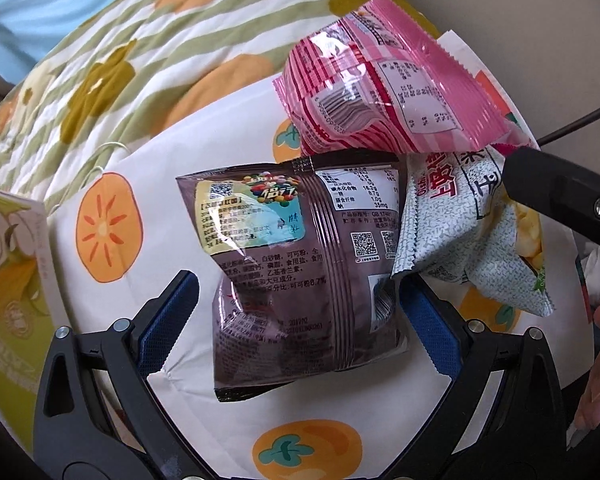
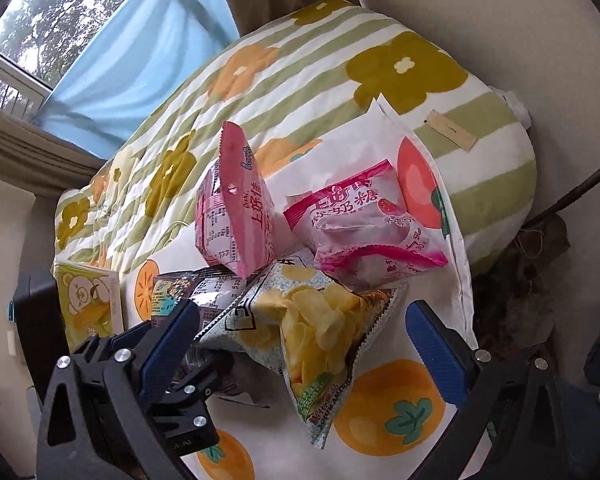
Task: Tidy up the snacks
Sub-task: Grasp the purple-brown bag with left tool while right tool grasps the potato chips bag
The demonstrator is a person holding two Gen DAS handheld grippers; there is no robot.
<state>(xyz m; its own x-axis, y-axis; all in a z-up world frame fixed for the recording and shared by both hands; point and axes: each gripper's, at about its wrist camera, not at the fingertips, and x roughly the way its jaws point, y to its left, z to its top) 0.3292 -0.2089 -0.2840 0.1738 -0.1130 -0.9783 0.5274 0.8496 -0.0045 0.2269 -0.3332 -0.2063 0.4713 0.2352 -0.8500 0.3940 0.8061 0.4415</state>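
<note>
L claw (image 1: 296,304) apart, pointing steeply down, brown bag (image 1: 300,264) lying flat on cloth (image 1: 112,168) between pads, no contact seen. Bag long axis runs 12–6 in L view, so jaws straddle its short width; closing should catch it. R claw (image 2: 304,332) wide apart over chip bag (image 2: 320,332), whose long axis runs 11–5. Chip bag overlaps brown bag's 3 o'clock edge. Pink bag (image 1: 384,92) at 1. L nearer brown.
</note>
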